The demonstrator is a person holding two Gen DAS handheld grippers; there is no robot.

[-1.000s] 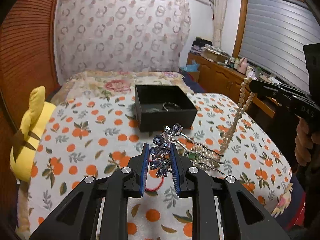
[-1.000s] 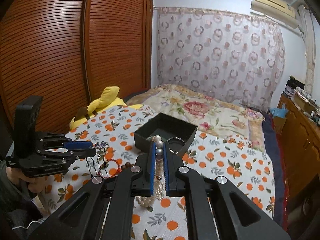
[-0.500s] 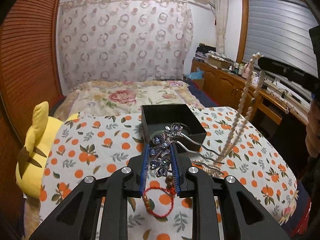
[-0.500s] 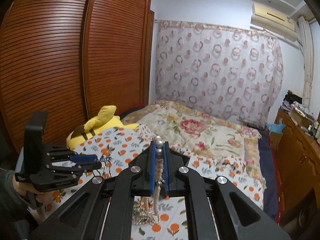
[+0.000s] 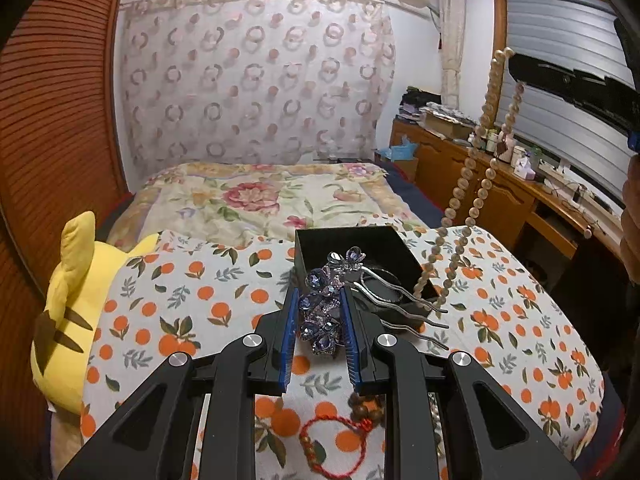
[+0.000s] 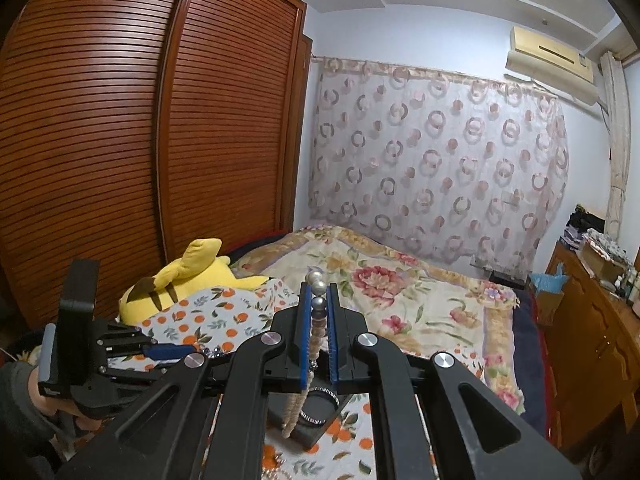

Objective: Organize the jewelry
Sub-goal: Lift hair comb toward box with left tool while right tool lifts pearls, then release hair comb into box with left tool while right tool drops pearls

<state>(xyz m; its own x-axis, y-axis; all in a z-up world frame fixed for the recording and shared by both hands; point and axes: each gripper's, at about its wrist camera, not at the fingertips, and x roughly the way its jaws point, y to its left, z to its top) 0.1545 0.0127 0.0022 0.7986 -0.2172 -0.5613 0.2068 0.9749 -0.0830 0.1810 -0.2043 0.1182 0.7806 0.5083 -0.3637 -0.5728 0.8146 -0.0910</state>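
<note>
The left hand-held gripper [image 5: 320, 322] clamps the hairpin [image 5: 324, 312] over the box [image 5: 352, 240] mid-bed; the right hand-held gripper [image 6: 318, 308] pinches the pearls [image 6: 314, 332] high, probably so the strand clears the bed [image 5: 180, 280].

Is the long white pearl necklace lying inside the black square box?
No: the pearl necklace hangs in the air from the right gripper, dangling above the black box.
</note>
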